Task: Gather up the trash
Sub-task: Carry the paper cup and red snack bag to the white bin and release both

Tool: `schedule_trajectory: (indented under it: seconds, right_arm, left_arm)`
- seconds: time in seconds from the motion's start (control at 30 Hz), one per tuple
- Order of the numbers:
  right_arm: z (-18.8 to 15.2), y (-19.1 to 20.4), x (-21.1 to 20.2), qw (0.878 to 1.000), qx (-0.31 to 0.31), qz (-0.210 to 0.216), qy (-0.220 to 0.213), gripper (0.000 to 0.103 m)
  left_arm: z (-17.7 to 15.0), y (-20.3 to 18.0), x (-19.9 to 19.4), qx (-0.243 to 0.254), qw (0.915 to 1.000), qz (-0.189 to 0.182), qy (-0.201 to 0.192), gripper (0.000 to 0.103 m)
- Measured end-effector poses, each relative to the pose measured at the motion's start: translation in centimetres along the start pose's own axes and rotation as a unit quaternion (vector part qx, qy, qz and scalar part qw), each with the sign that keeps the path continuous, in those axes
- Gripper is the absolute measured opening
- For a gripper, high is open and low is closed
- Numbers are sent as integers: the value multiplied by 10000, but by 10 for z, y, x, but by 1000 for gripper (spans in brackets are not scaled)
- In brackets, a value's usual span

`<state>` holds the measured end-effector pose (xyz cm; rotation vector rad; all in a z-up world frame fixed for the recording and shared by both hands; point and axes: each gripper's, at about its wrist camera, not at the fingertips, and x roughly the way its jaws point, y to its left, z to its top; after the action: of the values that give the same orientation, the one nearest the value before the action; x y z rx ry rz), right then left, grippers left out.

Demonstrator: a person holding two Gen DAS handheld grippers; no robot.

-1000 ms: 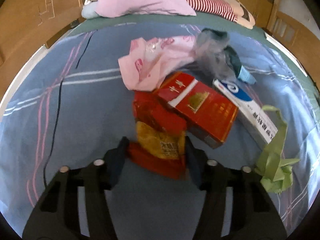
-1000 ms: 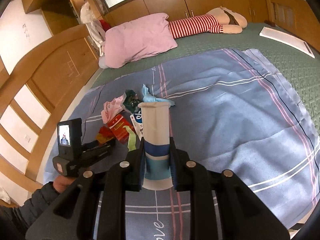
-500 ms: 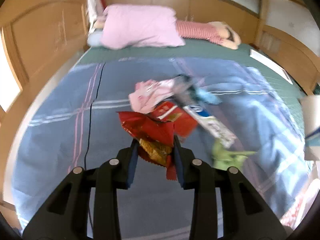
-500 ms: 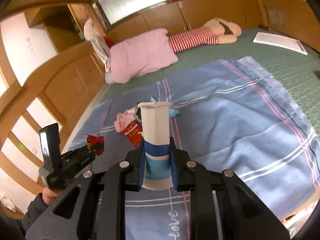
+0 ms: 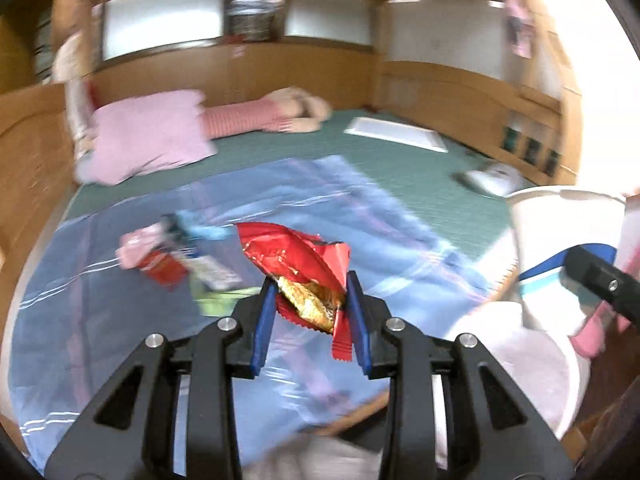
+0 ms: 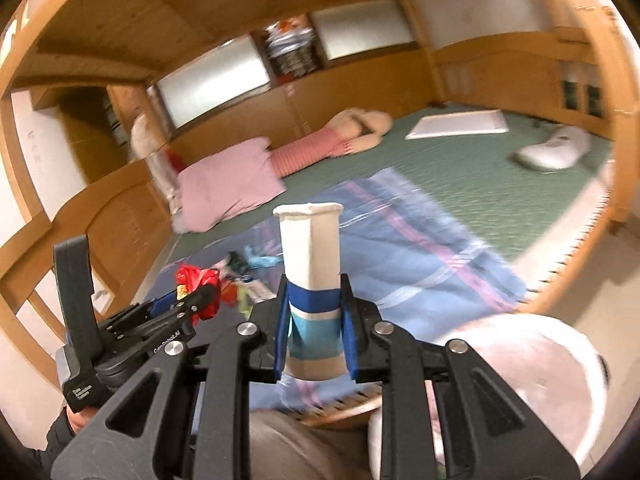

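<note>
Left tongs (image 5: 311, 300) clamped narrow on red snack wrapper (image 5: 298, 264); right tongs (image 6: 314, 316) clamped on flattened paper cup (image 6: 311, 248).

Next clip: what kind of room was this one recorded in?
Most likely a bedroom. A wide sleeping platform with a green mat fills the space, a blue striped blanket is spread over it, and a pink pillow lies at its head. Built-in wooden cabinets line the walls.
</note>
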<state>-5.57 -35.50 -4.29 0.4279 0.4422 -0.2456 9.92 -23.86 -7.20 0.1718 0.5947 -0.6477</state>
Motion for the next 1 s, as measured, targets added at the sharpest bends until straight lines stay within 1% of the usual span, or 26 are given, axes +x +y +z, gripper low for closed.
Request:
schedule_trajectory:
  seconds: [0.1, 0.2, 0.3, 0.4, 0.57, 0.87, 1.0]
  right_arm:
    - [-14, -20, -39, 9995, -1, -272, -144, 24]
    - [-27, -39, -68, 9985, 87, -444, -300, 24]
    - [-38, -55, -92, 9970, 194, -599, -451, 24]
    - [-45, -70, -110, 9954, 320, -707, -557, 24]
    - [-54, -91, -132, 9926, 464, -872, -709, 24]
    - [-67, -108, -158, 9887, 531, -1127, -837, 24]
    - [-68, -115, -161, 9871, 620, -1170, -897, 24]
  left_arm:
    - [-11, -49, -15, 259, 9991, -327, -24, 35]
    - [-22, -90, -24, 518, 9972, -547, -12, 35]
    - [-36, -124, -31, 766, 9946, -706, 23, 35]
    - [-48, -147, -32, 945, 9920, -834, 60, 35]
    - [-59, -180, -32, 1109, 9890, -976, 91, 35]
    - [-77, -213, -21, 1317, 9853, -1052, 290, 35]
    - [-80, -219, -13, 1356, 9844, -1057, 370, 35]
